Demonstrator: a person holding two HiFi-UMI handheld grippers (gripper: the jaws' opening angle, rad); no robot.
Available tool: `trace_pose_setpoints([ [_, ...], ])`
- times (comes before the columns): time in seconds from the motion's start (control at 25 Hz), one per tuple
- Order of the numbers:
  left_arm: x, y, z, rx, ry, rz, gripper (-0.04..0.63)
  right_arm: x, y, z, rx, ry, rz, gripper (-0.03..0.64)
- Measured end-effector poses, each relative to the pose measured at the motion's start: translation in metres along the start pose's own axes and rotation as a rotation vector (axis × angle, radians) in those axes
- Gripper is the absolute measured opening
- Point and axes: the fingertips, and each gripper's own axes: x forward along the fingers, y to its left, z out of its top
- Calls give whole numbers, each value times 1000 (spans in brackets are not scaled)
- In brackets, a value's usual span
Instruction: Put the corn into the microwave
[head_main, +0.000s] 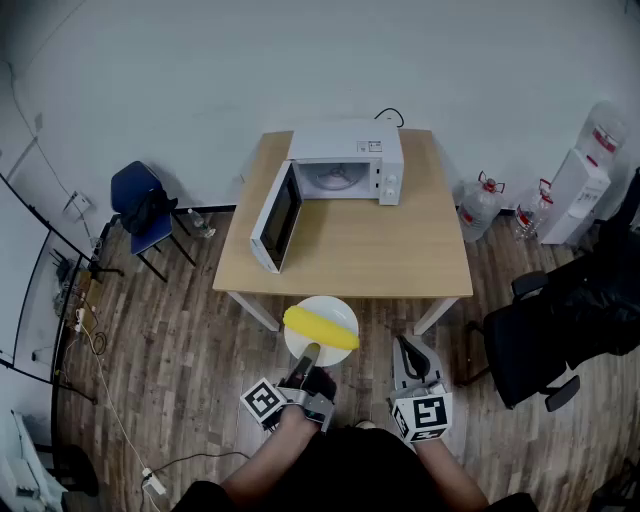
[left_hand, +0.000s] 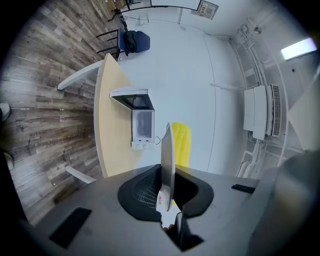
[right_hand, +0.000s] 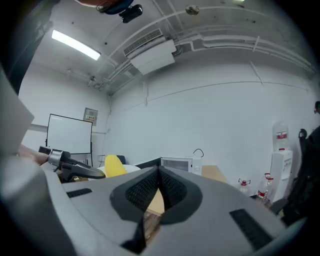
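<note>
Left gripper (head_main: 309, 354), jaws pinching the near rim of the plate (head_main: 322, 303), carries the corn (head_main: 320, 328) crosswise, just short of the table (head_main: 390, 250), the open microwave (head_main: 345, 163) straight ahead; right gripper (head_main: 408, 347) is alongside, jaws pressed together, empty.

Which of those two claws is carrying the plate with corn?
The left gripper: its jaws pinch the rim of the white plate, corn on top. The right gripper is shut on nothing.
</note>
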Motion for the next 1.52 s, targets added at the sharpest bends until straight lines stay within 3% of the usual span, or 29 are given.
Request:
trace_pose_setpoints([
  [0.56, 2, 7, -19, 7, -14, -12, 29, -25, -21, -21, 23, 18, -11, 59],
  [0.88, 31, 15, -13, 28, 37, 8, 29, -13, -38, -30, 45, 46, -59, 60],
  [1.2, 90, 29, 14, -3, 64, 13, 29, 42, -72, -30, 30, 78, -107, 59],
  [1.52, 170, 29, 65, 33, 97, 12, 29, 137, -102, -12, 35, 97, -109, 60],
])
